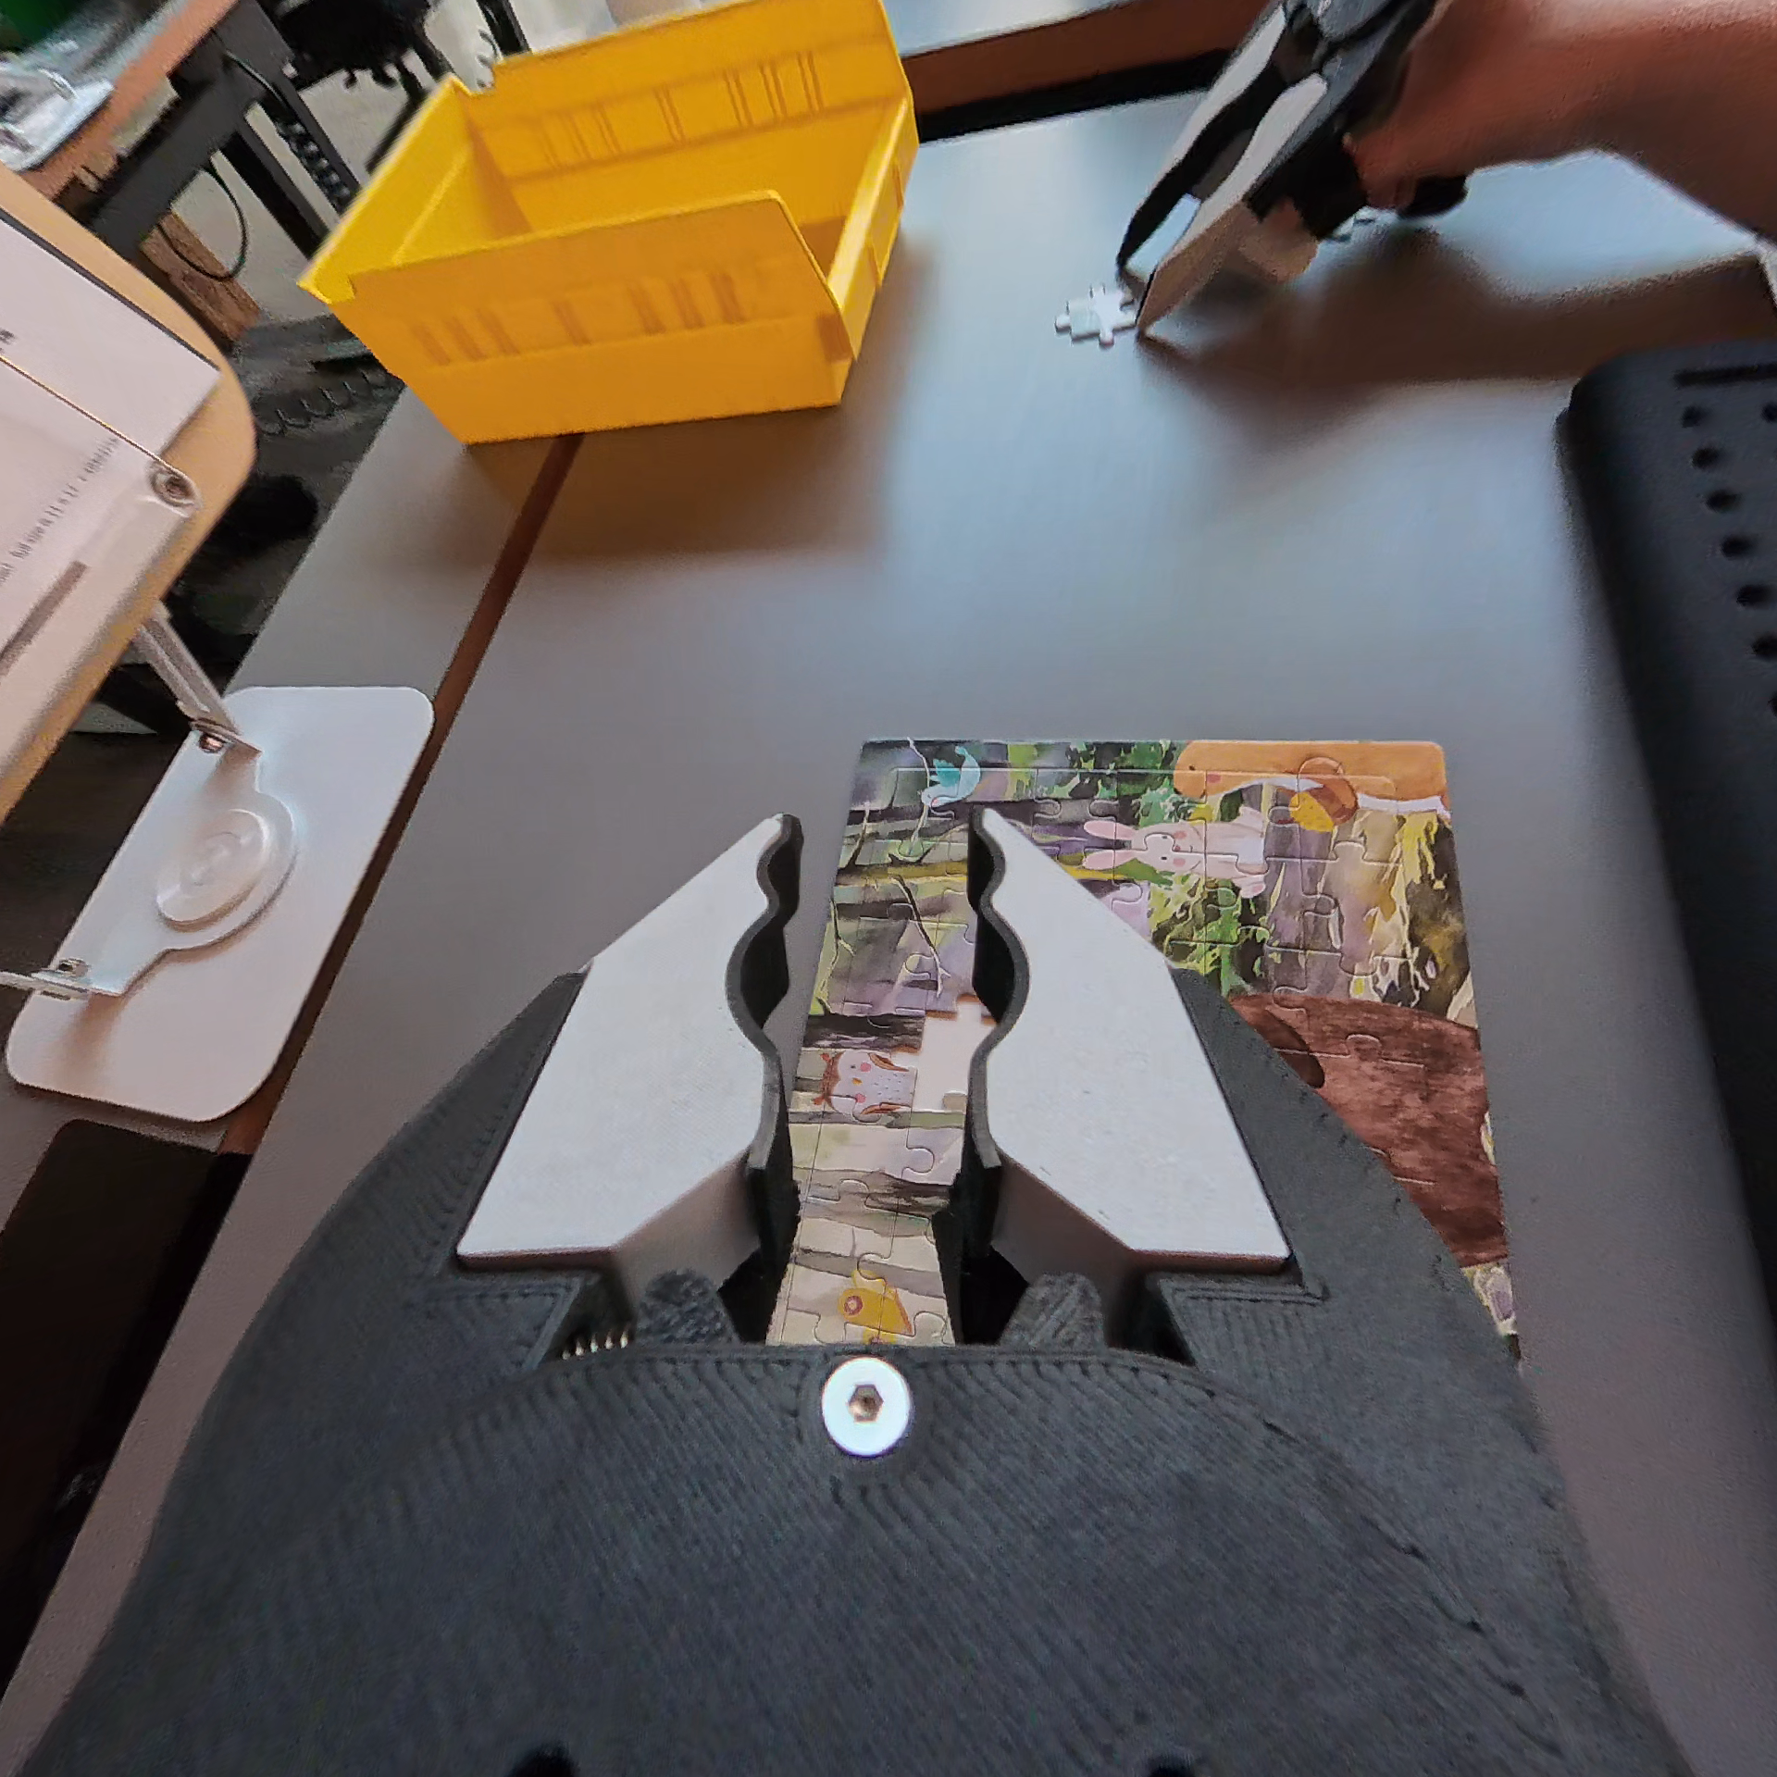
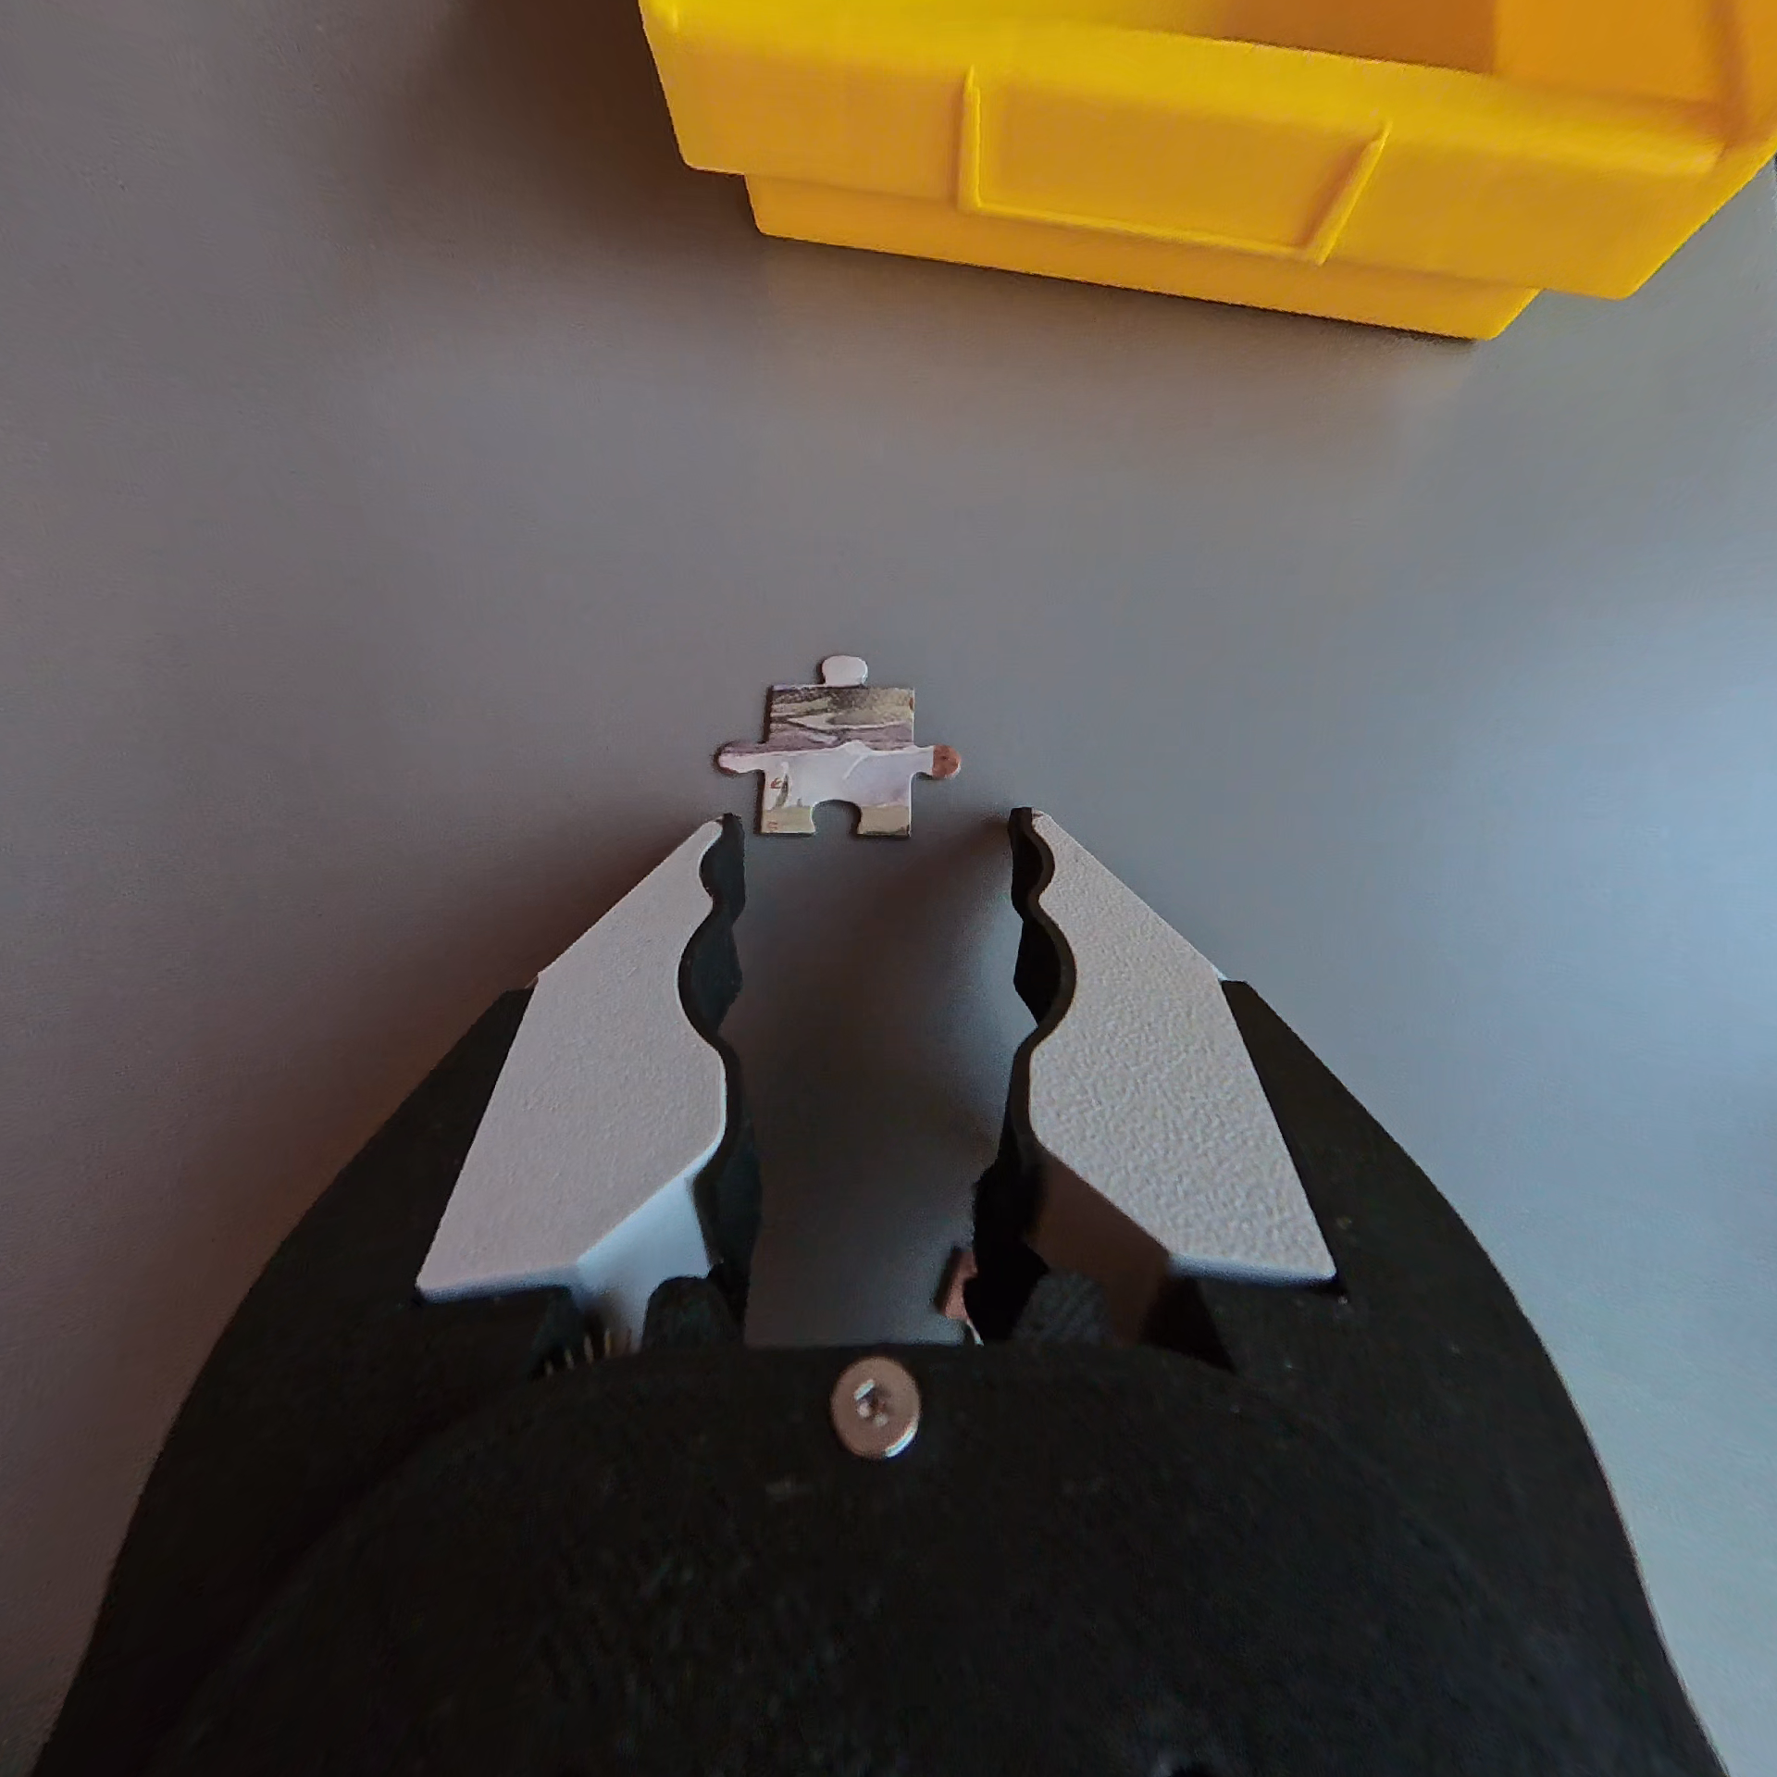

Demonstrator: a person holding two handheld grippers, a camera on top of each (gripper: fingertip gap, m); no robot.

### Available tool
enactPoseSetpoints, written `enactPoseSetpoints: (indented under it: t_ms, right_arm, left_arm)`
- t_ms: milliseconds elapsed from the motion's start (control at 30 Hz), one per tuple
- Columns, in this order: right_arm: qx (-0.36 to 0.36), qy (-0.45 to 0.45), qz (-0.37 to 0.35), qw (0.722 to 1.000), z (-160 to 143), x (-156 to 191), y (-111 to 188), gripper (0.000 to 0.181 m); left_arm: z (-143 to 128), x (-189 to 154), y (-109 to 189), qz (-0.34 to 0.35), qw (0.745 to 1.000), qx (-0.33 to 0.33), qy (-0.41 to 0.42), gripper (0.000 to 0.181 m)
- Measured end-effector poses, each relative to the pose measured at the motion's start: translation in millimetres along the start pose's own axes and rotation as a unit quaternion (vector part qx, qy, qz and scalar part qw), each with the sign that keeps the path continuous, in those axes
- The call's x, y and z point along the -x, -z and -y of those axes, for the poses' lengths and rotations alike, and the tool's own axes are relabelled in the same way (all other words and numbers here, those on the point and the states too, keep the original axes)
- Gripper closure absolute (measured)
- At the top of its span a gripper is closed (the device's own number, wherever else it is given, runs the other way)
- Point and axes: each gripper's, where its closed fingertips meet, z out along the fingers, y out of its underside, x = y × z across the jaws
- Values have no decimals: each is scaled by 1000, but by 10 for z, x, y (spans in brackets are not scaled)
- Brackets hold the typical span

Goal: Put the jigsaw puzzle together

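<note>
The loose puzzle piece (image 2: pixel 838 753) lies flat on the grey bench (image 2: pixel 385 481) just ahead of your right hand-held gripper (image 2: pixel 877 827), whose fingers stand wide apart and empty, the yellow bin (image 2: pixel 1154 163) beyond it. Only your left wrist view shows the nearly finished jigsaw puzzle (image 1: pixel 1250 923) under your left hand-held gripper (image 1: pixel 885 827), narrowly parted, holding nothing.

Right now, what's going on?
Left gripper open above puzzle board. Right gripper open, just short of loose piece. Nothing between them.
</note>
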Motion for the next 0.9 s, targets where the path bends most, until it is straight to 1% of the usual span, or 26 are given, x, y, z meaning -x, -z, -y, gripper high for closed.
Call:
enactPoseSetpoints:
  t_ms: [100, 233, 367, 667, 800, 900]
  right_arm:
    - [-4, 3, -3, 1000, 14, -12, -11, 129]
    - [-2, 9, 0, 1000, 30, 12, -27, 135]
    - [-8, 13, 6, 1000, 65, 64, -59, 151]
    - [-6, 8, 17, 1000, 123, 92, -105, 152]
    - [-21, 15, 30, 999, 238, 259, -110, 152]
    - [-31, 40, 62, 997, 409, 579, -112, 152]
  left_arm:
    - [109, 19, 137, 7, 1000, -25, 4, 149]
    - [139, 35, 211, 15, 1000, -26, -1, 148]
    - [135, 59, 238, 20, 999, -29, 0, 148]
    - [85, 167, 338, 31, 998, -42, 21, 147]
    - [81, 214, 413, 37, 998, -51, 29, 148]
    - [84, 240, 460, 38, 997, -59, 35, 148]
